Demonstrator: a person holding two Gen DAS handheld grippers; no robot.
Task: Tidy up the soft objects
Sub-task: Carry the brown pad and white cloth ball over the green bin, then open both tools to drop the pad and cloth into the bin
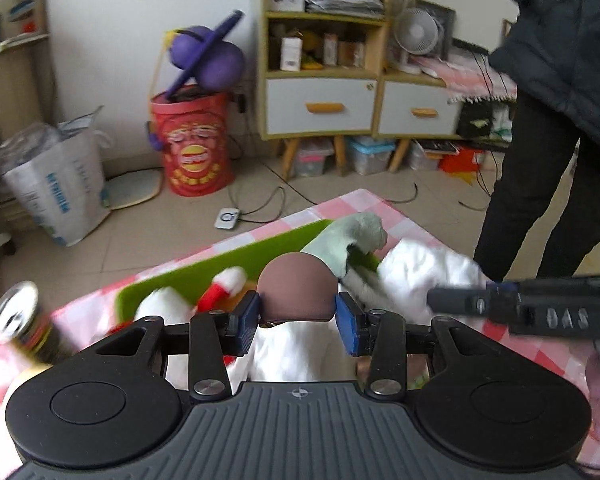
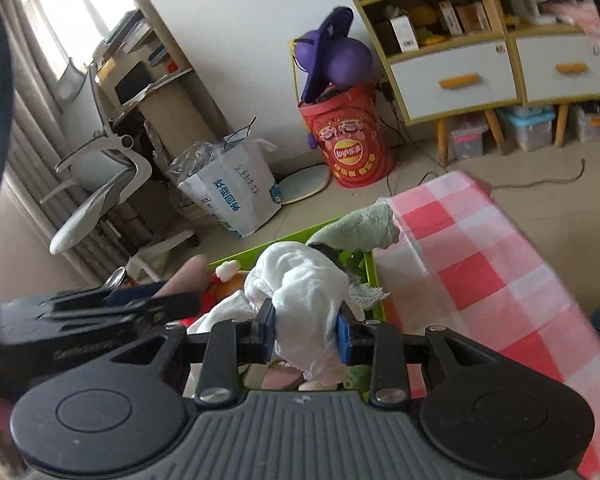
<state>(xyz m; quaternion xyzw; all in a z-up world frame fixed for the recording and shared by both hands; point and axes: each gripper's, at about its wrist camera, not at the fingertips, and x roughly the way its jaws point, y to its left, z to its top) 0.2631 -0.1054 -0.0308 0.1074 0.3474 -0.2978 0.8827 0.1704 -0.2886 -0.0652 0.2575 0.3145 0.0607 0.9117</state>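
While both wrist views are smeared, the grips read clearly enough. The left gripper (image 1: 297, 318) is clamped on a round brown ball-like thing (image 1: 297, 286), its blue pads (image 1: 249, 312) pressing on either side; what the ball belongs to I cannot tell, though white fabric hangs directly beneath it. The right gripper (image 2: 306, 332) pinches a bunched white soft cloth (image 2: 300, 284), jaws drawn in narrow with the fabric bulging above and trailing below them.

Both held things hang over a bright green plastic tray (image 1: 228, 264), which sits on a pink-and-white checked tablecloth (image 2: 480, 264). Inside the tray lies a red-and-white plush toy (image 1: 222, 286), toward its left end in the left wrist view. A pale green plush toy (image 2: 360, 228) drapes over the tray's far right corner, touching the white cloth. Left of the tray, at the table edge, stands a shiny metal can (image 1: 18, 314), tilted in the picture. Beyond the tray, on the floor, stands a red cylindrical fabric bin (image 2: 350, 144). A person's dark-trousered legs (image 1: 540, 188) stand right of the tray.
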